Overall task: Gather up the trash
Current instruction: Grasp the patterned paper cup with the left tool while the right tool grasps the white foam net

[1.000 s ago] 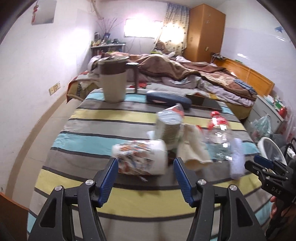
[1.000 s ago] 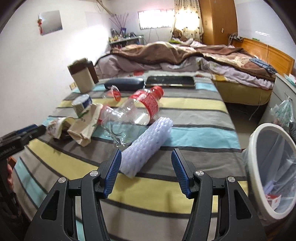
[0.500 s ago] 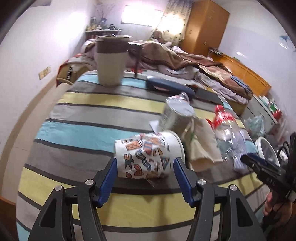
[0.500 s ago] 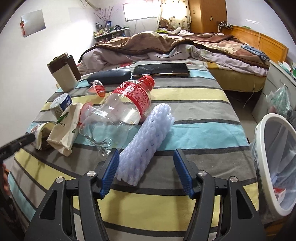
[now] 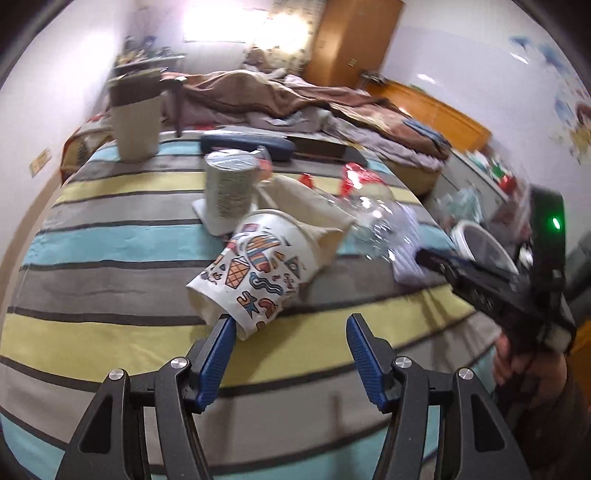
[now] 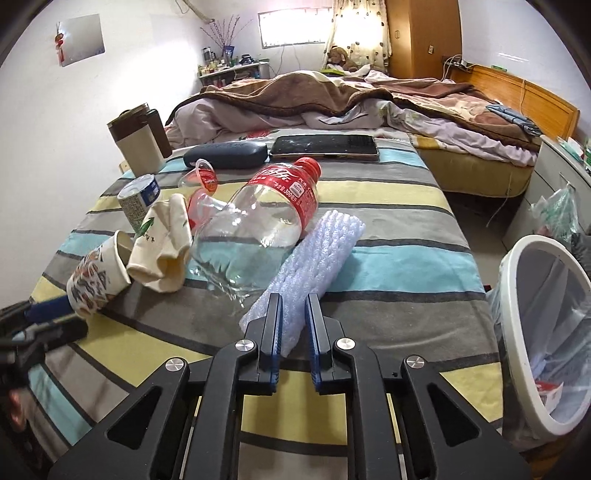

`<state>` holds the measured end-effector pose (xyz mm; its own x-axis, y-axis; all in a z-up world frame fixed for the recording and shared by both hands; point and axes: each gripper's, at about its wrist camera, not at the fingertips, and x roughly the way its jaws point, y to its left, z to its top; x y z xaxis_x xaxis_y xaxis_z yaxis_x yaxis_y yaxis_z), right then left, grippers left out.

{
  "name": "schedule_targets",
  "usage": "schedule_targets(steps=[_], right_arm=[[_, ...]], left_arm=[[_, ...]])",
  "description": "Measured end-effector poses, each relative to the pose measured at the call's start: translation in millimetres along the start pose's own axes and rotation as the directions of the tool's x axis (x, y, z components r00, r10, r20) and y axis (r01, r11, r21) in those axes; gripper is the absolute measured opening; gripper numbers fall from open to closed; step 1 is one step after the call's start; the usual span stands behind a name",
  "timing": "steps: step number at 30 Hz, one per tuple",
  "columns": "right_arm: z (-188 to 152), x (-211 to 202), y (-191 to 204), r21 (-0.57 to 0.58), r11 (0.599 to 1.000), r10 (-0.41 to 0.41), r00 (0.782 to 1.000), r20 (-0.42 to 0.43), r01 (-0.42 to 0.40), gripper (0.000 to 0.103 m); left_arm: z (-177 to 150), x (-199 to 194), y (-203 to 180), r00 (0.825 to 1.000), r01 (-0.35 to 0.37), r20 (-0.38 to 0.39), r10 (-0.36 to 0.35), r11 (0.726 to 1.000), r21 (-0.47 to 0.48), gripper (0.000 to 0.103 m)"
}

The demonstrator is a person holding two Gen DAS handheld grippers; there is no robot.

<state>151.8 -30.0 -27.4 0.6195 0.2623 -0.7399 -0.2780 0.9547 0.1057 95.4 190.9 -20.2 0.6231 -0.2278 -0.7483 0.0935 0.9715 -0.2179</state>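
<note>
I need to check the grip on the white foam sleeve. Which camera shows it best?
The right wrist view: the foam sleeve lies in full, its near end pinched in the right gripper. The left wrist view shows only a blurred piece behind the bottle.

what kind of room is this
Most likely a lived-in bedroom. An unmade bed with a brown blanket lies behind the striped cloth surface, a wooden wardrobe stands in the far corner, and a curtained window has a cluttered shelf beside it.
</note>
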Motion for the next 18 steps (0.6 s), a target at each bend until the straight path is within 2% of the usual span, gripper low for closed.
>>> schedule_targets(steps=[4,6,8,9,13,15,18], right_arm=[[-2,-3,-5,0.013,1.0,-0.023,1.0,0.009,0.023,0.013],[-3,-6,-4,0.009,1.0,-0.021,1.0,0.022,0.021,0.011],[-4,-6,-5,0.014,1.0,0.0,1.0,0.017,0.0,0.011],[-4,-6,-5,0.017,1.0,0.007,1.0,0.015,-0.008,0.011],[-6,-9,-8,0.02,1.0,0.017,1.0,0.014,-0.017,0.01],[-7,-10,-9,0.02,0.999,0.026,1.0,0.012,-0.026,0.01],[-7,-12,-10,0.017,0.999,0.044,0.999,0.009,-0.045,0.01]], left_arm=[[6,-22,6,0.997,-0.011,0.076,0.011,1.0,-0.004,0.062],[14,-23,14,0.996,-0.033,0.087,0.034,0.999,-0.013,0.062],[21,-16,18,0.993,-0.097,0.067,0.096,0.995,0.009,0.062],[24,-12,19,0.993,-0.104,0.055,0.102,0.994,0.03,0.062],[30,9,17,0.995,-0.097,0.002,0.097,0.991,0.092,0.062],[31,19,19,0.998,-0.058,-0.026,0.06,0.995,0.087,0.062],[27,27,16,0.996,-0.078,-0.044,0.083,0.991,0.108,0.062]])
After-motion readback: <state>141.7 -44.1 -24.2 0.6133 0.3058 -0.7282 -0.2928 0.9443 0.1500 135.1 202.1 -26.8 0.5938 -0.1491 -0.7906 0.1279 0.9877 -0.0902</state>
